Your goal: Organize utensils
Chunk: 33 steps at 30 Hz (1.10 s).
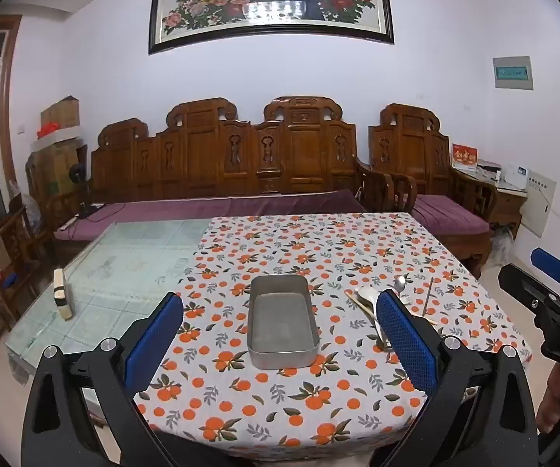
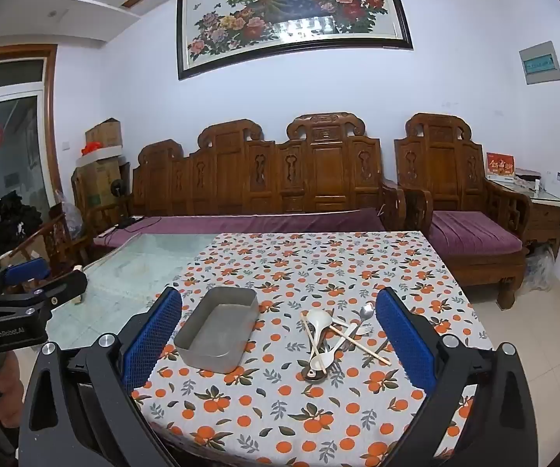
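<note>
A: Two grippers, both spread wide and holding nothing. The left gripper has its blue pads far apart, and the metal tray sits on the cloth straight ahead, between its fingers.

B: And the right gripper?

A: Just as wide, hovering above the near edge of the table. The utensils lie ahead of it, toward its right finger: a white ladle-style spoon, a second white spoon, a steel spoon, a fork and wooden chopsticks crossed over the heap.

B: Where is the tray from that side?

A: Ahead and just inside the left finger, with the pile to its right, near but apart from it. The tray is empty.

B: What is underneath?

A: An orange-print tablecloth covering the right part of a glass tabletop. In the left wrist view the pile is partly hidden behind the right finger.

B: Anything else near the left gripper?

A: A small pale block stands on the bare glass, well out to its left.
</note>
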Each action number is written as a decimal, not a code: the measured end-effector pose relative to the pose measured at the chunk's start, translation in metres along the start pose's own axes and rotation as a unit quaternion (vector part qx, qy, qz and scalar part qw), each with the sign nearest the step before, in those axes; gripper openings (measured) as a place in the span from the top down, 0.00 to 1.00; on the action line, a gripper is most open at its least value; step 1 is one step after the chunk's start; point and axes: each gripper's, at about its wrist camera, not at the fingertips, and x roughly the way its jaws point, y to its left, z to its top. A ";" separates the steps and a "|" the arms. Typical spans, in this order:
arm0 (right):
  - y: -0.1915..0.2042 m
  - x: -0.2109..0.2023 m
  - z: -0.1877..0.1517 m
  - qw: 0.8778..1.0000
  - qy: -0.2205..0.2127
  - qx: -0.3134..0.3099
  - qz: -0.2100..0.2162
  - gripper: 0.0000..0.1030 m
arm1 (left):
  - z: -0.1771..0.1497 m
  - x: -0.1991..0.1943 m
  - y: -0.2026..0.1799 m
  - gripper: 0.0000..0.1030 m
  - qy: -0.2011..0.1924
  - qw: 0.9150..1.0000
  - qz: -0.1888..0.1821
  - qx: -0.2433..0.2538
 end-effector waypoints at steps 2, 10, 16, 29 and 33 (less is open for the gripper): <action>0.000 0.000 0.000 1.000 -0.001 0.001 0.000 0.03 | 0.000 0.000 0.000 0.06 0.000 1.000 0.000 0.001; 0.000 -0.001 0.000 1.000 -0.002 0.002 0.001 0.03 | 0.001 -0.001 0.002 0.06 0.000 1.000 0.002 -0.003; 0.000 -0.001 0.000 1.000 -0.001 0.003 0.002 0.03 | 0.000 0.001 0.000 0.06 0.001 1.000 0.001 -0.001; 0.000 -0.001 0.001 1.000 -0.002 0.003 0.001 0.03 | 0.003 -0.004 -0.001 0.06 -0.002 1.000 -0.001 -0.002; 0.000 -0.001 0.001 1.000 -0.003 0.003 0.001 0.03 | 0.000 0.002 -0.003 0.06 -0.001 1.000 0.000 -0.002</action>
